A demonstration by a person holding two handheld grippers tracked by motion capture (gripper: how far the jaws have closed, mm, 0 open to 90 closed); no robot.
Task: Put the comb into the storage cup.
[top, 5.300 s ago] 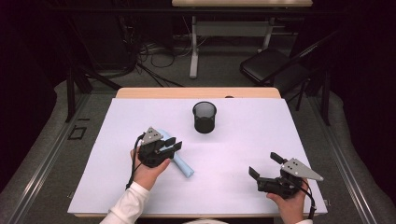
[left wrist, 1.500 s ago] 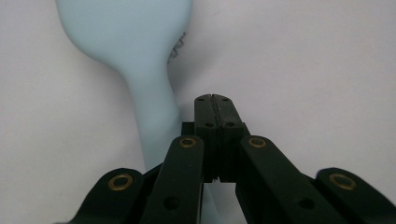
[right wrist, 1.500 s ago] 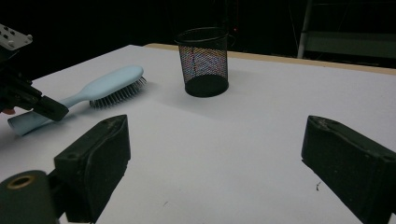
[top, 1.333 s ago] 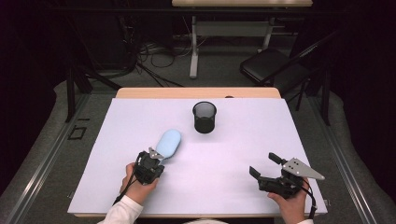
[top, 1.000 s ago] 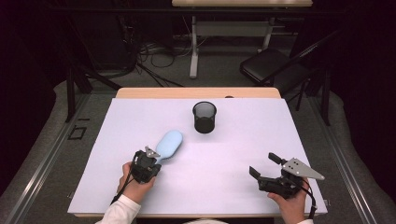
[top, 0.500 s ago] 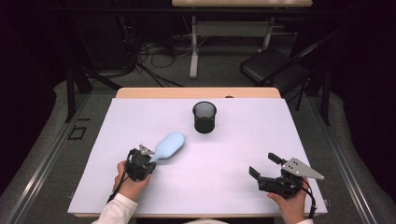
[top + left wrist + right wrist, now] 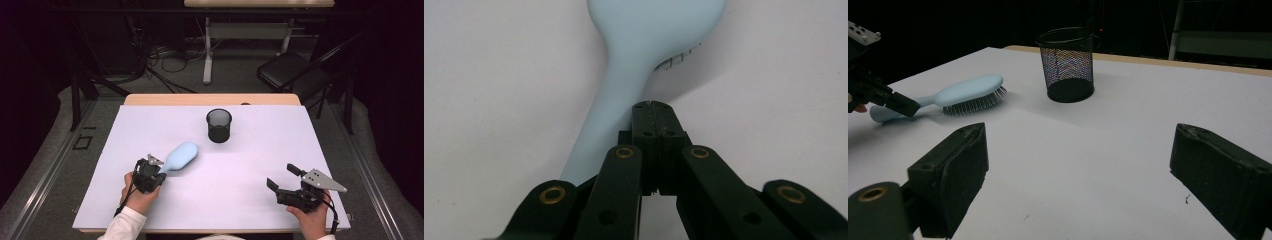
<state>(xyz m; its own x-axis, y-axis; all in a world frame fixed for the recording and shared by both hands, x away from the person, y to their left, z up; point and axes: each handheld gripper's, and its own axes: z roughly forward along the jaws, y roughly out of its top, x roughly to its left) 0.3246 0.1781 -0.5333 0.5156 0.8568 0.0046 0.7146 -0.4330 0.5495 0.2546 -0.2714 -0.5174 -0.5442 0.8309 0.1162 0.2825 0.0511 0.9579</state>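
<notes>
A light blue hairbrush (image 7: pixel 180 155) lies bristles-down on the white table top (image 7: pixel 250 150), head toward the back right, handle toward my left gripper (image 7: pixel 161 173). In the left gripper view the jaws of the left gripper (image 7: pixel 651 105) are shut flat against each other, and the hairbrush (image 7: pixel 644 30) handle runs along their left side, not between them. My right gripper (image 7: pixel 282 176) rests open near the front right with nothing in it. Between the wide jaws of the right gripper (image 7: pixel 1080 150) I see the hairbrush (image 7: pixel 968 90) and the left gripper (image 7: pixel 900 105) at its handle.
A black mesh pen cup (image 7: pixel 219 125) stands upright at the middle back of the table, seen also as the cup (image 7: pixel 1068 65) in the right gripper view. Beyond the far table edge are a folding chair (image 7: pixel 295 70), a desk frame and floor cables.
Five seconds ago the brush lay under the left gripper, pointing front right. Over the last second the left hand has drifted slightly left; the brush and right gripper have stayed put.
</notes>
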